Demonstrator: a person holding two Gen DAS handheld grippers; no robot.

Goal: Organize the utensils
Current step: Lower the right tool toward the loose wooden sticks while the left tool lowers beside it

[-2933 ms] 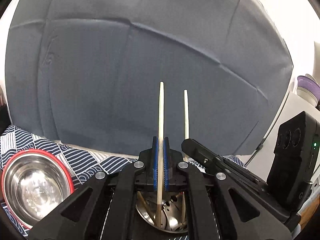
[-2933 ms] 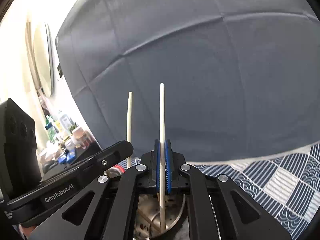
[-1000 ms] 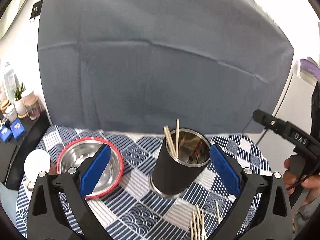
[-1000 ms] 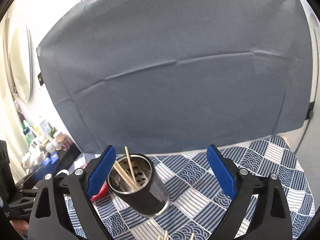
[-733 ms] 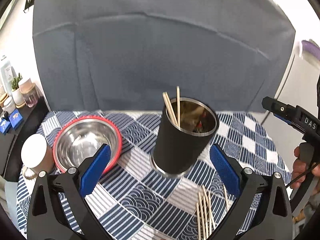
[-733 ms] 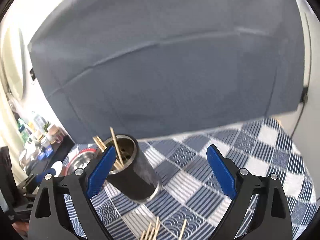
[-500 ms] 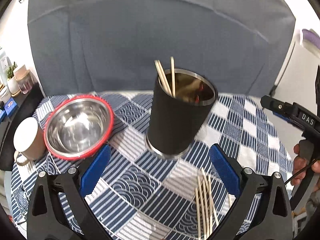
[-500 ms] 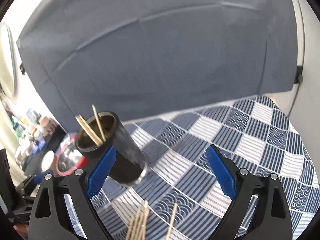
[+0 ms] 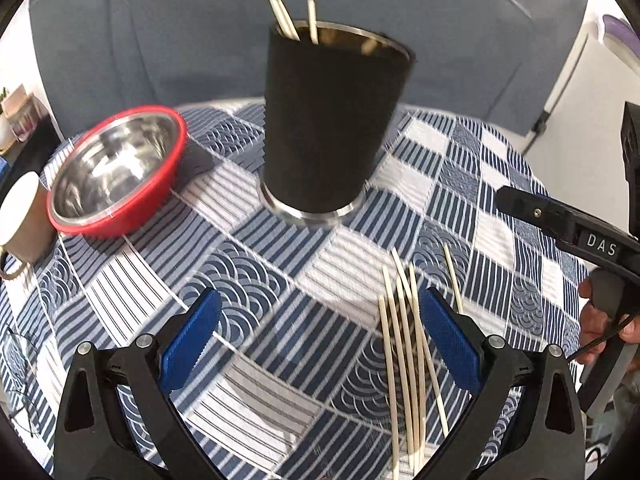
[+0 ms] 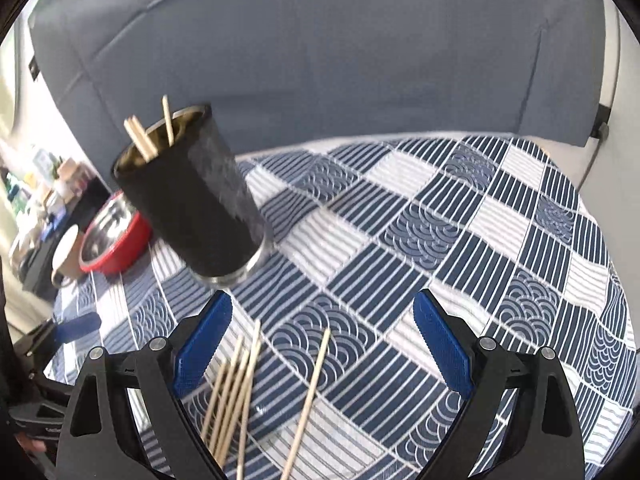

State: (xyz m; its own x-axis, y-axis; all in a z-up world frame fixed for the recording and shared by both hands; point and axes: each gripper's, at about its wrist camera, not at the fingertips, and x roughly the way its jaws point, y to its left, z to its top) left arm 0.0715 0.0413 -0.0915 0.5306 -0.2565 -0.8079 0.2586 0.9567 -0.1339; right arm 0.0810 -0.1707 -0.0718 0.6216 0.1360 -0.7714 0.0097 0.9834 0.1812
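Left wrist view: loose chopsticks (image 9: pixel 408 344) beside the right finger of the empty, wide-apart left gripper (image 9: pixel 320 344).

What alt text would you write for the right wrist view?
The open right gripper hovers over loose wooden chopsticks on a blue-and-white patterned tablecloth. Beyond stands a black holder cup with chopsticks inside, beside a red-rimmed steel bowl.

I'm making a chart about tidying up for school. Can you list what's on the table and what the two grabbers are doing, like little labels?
holder: black cup, upright on the checked cloth, three chopsticks poking out
loose chopsticks: lying on the cloth in front of the cup, one apart from the bunch
bowl: red-rimmed steel bowl, left of the cup
mug: beige mug beside the bowl
left gripper: fingers open, holding nothing
right gripper: fingers open, holding nothing
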